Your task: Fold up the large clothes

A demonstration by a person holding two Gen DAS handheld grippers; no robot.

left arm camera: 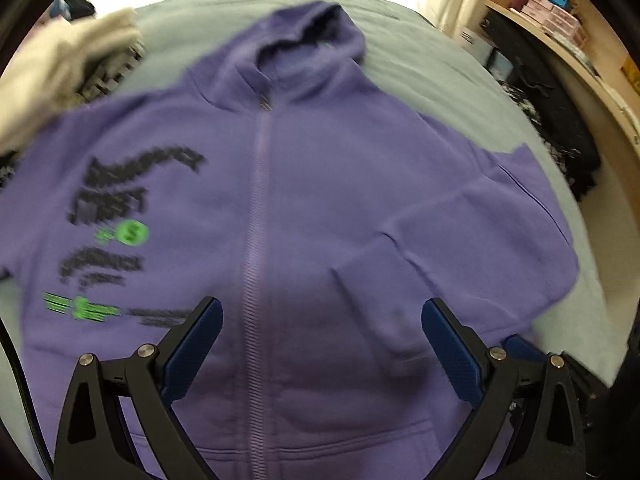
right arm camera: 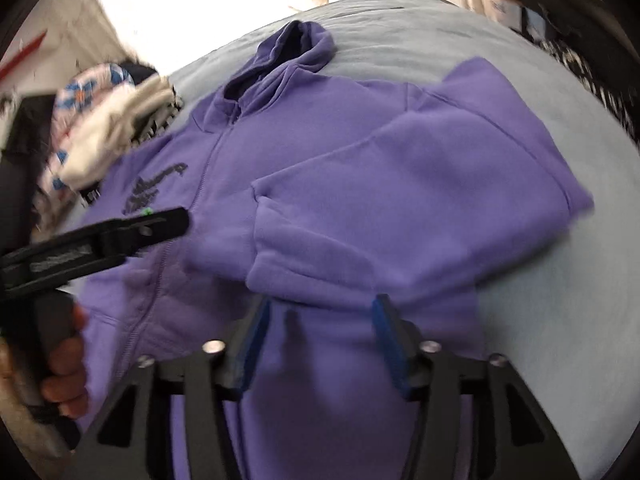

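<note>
A purple zip hoodie (left arm camera: 304, 184) lies face up on the pale grey bed (left arm camera: 420, 60), hood toward the far end, with black and green print on one chest side. One sleeve (right arm camera: 400, 200) is folded in across the body. My left gripper (left arm camera: 322, 308) hangs open over the lower front near the zip, with nothing between its blue pads. My right gripper (right arm camera: 320, 308) is also open above the hem area just below the folded sleeve, and holds nothing. In the right wrist view the left gripper (right arm camera: 176, 220) shows side-on at the left, held by a hand (right arm camera: 64, 360).
A heap of other clothes (left arm camera: 60, 76) sits at the bed's far left, touching the hoodie's shoulder. Dark patterned fabric (left arm camera: 560, 128) lies along the bed's right edge. Beyond it is a wooden shelf with small boxes (left arm camera: 552, 12).
</note>
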